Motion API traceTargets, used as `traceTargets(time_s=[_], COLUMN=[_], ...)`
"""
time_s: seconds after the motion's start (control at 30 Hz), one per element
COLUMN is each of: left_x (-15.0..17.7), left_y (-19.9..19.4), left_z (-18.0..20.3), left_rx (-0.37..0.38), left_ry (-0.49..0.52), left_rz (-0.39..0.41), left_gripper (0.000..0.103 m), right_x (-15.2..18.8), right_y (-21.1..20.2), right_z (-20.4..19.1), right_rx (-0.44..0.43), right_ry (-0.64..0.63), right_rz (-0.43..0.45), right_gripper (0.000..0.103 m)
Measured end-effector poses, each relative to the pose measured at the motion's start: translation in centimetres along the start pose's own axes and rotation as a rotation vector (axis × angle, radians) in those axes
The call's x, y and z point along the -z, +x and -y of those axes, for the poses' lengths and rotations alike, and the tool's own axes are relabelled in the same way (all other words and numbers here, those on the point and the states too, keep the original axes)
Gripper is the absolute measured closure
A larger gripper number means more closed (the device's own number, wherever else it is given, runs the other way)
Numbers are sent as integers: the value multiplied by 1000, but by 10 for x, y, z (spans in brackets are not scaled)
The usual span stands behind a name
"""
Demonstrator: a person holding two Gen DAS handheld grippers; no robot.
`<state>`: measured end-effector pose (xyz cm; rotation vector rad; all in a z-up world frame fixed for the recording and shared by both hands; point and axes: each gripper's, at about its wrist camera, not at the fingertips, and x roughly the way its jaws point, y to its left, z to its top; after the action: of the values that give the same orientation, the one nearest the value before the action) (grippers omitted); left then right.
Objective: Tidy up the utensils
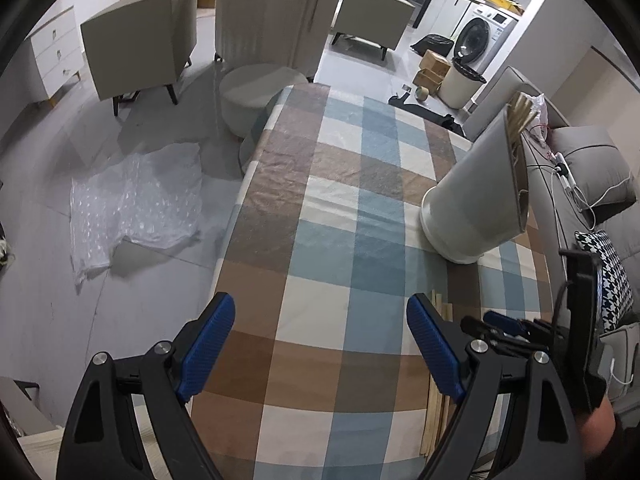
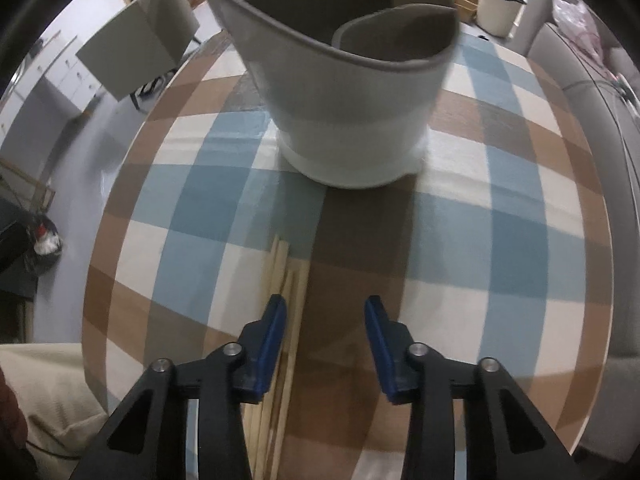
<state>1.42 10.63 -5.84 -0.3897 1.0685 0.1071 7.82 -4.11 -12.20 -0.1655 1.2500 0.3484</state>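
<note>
A grey utensil holder (image 1: pixel 476 196) stands on the checked tablecloth (image 1: pixel 340 208), with wooden chopsticks (image 1: pixel 520 114) sticking out of its top. It fills the top of the right wrist view (image 2: pixel 348 92). Several loose wooden chopsticks (image 2: pixel 286 280) lie on the cloth in front of it, also seen in the left wrist view (image 1: pixel 438 396). My right gripper (image 2: pixel 325 320) is open and empty, low over them, its left finger above the bundle; it also shows in the left wrist view (image 1: pixel 508 330). My left gripper (image 1: pixel 320 328) is open and empty, left of the chopsticks.
The table's left edge (image 1: pixel 236 216) drops to a floor with a plastic sheet (image 1: pixel 136 200), a round stool (image 1: pixel 260 92) and armchairs. A grey sofa (image 1: pixel 592 168) with a houndstooth cushion (image 1: pixel 612 280) lies right of the table.
</note>
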Motion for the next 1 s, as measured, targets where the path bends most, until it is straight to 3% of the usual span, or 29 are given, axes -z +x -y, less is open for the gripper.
traceTargets(time_s=[0.1,0.17,0.37,0.83,0.9,0.93,1.0], left_x=[-1,-1,-1,1,1,0,0], left_y=[0,0,4,9,9,9,11], left_z=[-3,-4,-6,-4,-3,-2,3], left_rx=[2,2,4,-16,-13,-13,-20], left_ry=[-7,-6,-10,-7,-6,-2,9], left_rz=[-2,-1,-21,-44,-42,-41,-45], left_gripper=[19,19,19,19,19,19,19], right_x=[-8,-10,-9,-16,-18,-18,-20], right_y=[6,10,18,23,23,23,24], right_z=[-6,-9,-7,-17,-18,-17,-16], right_rx=[1,5,44,46,50,46,40], right_ry=[-28,-47,-54,-66,-54,-48,-29], right_rz=[-20,-33,-69,-53,-43,-42,-42], right_gripper=[65,73,84,85,91,99,99])
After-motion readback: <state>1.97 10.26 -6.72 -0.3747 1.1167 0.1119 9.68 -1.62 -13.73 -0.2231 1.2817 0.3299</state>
